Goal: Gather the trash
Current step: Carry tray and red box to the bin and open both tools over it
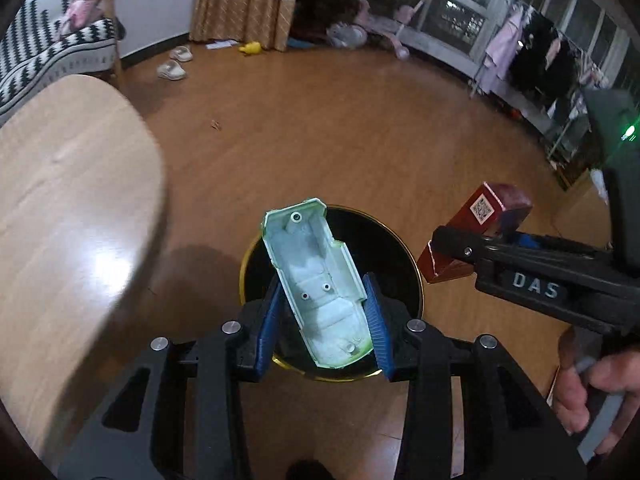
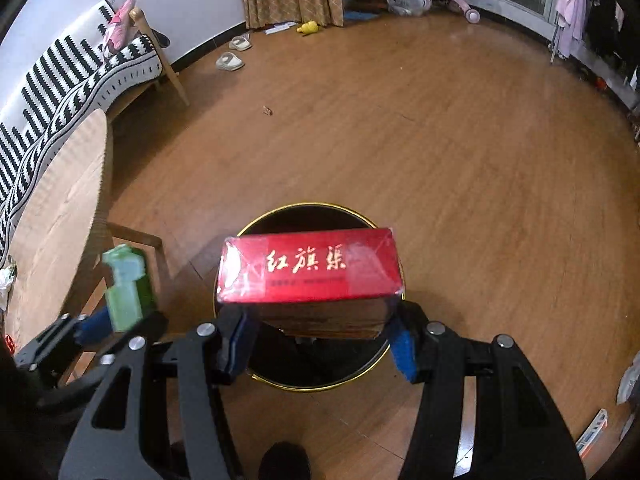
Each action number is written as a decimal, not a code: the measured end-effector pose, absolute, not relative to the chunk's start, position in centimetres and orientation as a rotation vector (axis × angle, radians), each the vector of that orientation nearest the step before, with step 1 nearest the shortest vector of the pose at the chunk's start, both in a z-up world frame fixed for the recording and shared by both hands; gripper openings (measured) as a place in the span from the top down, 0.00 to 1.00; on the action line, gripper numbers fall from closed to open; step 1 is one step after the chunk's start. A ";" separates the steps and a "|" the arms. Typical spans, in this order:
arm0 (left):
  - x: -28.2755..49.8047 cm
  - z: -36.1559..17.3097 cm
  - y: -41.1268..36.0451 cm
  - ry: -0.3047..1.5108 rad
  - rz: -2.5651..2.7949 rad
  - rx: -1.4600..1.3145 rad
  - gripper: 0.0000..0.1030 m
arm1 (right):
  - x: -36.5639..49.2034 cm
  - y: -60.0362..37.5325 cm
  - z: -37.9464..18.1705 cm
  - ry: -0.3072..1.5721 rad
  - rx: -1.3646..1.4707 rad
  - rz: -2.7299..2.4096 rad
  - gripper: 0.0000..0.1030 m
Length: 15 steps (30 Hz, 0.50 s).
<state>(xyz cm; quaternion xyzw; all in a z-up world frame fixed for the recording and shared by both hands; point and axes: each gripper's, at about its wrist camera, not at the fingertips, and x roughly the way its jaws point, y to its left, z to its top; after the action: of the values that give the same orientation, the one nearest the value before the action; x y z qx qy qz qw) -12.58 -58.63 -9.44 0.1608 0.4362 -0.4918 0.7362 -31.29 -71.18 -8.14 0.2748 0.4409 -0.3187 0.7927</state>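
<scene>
While both grippers are hanging over the bin (image 1: 400, 256), each is carrying one piece of trash. L gripper (image 1: 326, 316) is clamping a pale green plastic shell (image 1: 320, 280) betw its blue pads (image 1: 378, 320), jaws narrowed onto the shell's sides, hollow side facing the cam, shell tilting toward 11 o'clock. Shell is sitting right above the bin mouth in the L wrist view. Bin is black w/ a gold rim, standing on the wood floor (image 1: 360, 128).

R gripper (image 2: 320, 328) is gripping a red cigarette pack (image 2: 310, 266), held crosswise, jaws set wide across its length, gold characters facing the cam. In the R wrist view the pack is covering the near half of the bin opening. In the L wrist view the same pack is showing at 3 o'clock, just outside the rim, w/ a QR code on its end.

Wood table (image 1: 72, 200) is lying at 9 o'clock of the bin. Slippers (image 1: 172, 70) are sitting far off at 11 o'clock near the curtain (image 1: 244, 0).
</scene>
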 end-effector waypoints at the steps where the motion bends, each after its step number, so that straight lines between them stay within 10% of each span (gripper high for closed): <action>1: -12.6 -9.9 -59.2 0.962 -1.082 0.361 0.62 | -31.2 -71.4 -8.2 0.951 0.593 -0.683 0.46; 12: -11.4 -12.3 -61.5 1.011 -1.102 0.389 0.62 | -31.2 -72.1 -8.3 0.949 0.600 -0.675 0.46; 15: -11.4 -12.4 -61.7 1.004 -1.105 0.395 0.46 | -31.2 -72.2 -8.3 0.948 0.602 -0.676 0.46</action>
<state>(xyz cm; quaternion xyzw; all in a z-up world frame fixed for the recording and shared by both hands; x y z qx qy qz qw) -11.39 -61.69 -12.43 0.1785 0.4534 -0.4991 0.7166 -31.18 -72.21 -8.26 0.2801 0.4407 -0.3143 0.7928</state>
